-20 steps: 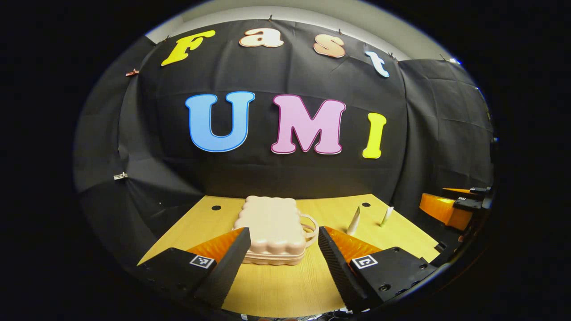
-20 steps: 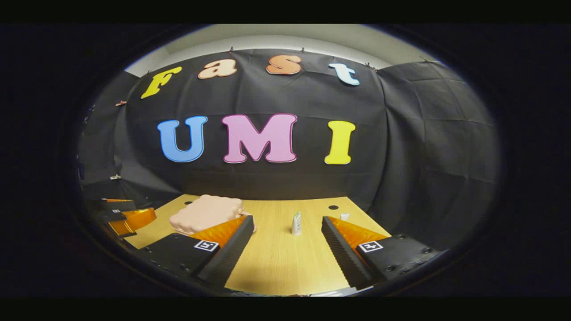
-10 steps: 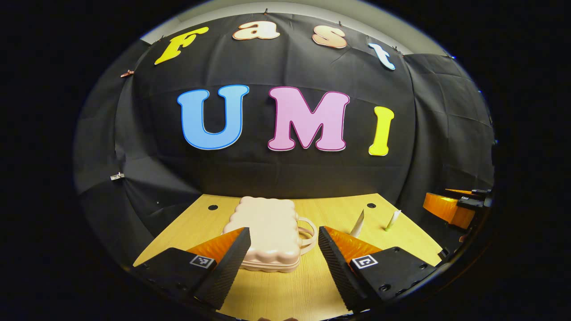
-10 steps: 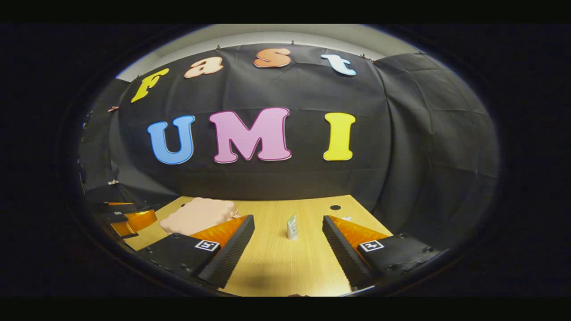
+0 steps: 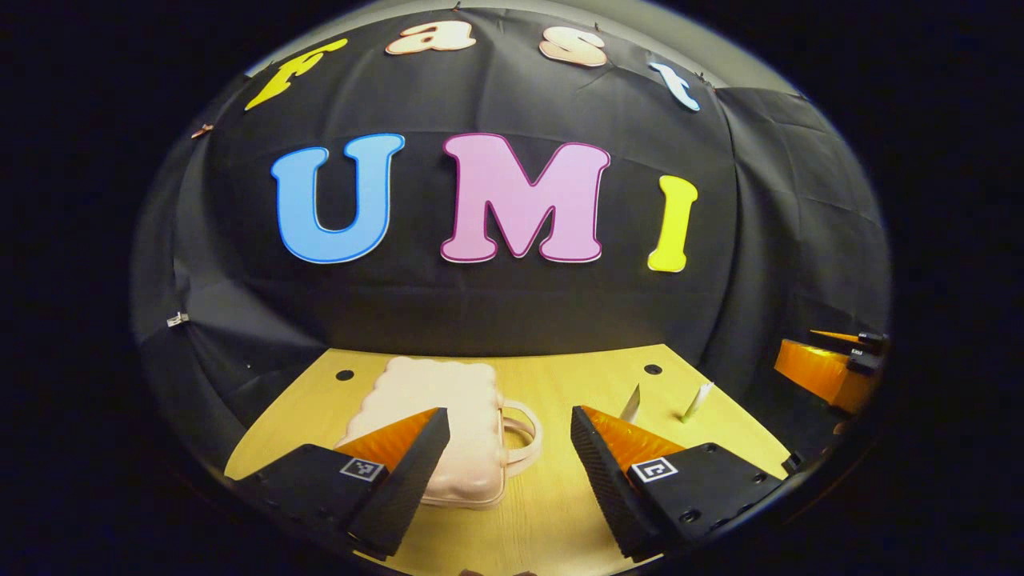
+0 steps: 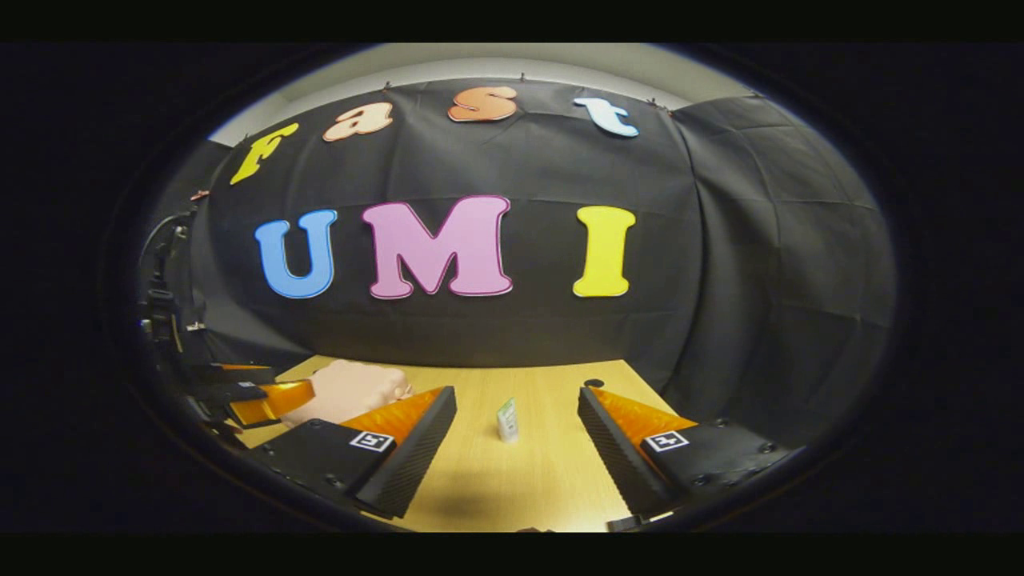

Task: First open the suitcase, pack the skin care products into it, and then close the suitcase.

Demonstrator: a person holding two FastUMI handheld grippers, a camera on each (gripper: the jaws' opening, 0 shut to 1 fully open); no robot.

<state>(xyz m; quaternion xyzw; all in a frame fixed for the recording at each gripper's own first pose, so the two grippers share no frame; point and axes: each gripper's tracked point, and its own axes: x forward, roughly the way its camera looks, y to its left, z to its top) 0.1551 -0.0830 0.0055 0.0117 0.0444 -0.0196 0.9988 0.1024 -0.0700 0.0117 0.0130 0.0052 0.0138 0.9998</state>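
Note:
A closed pale pink suitcase with a scalloped rim lies flat on the wooden table, its handle pointing right. My left gripper stands open just before it, the left finger overlapping the case's near side. Two small white tubes stand to the right of the case. In the right gripper view one white tube with a green label stands upright a little ahead of my open right gripper, between its fingers' lines. The suitcase lies at the left there, with the left gripper beside it.
The table has small round holes near its back corners. Black cloth closes the back and sides. My right gripper hovers off the table's right edge in the left gripper view.
The left gripper has moved forward and rightward, so the suitcase sits lower and farther left in its view. The right gripper has drifted closer to the labelled tube. Both stay open.

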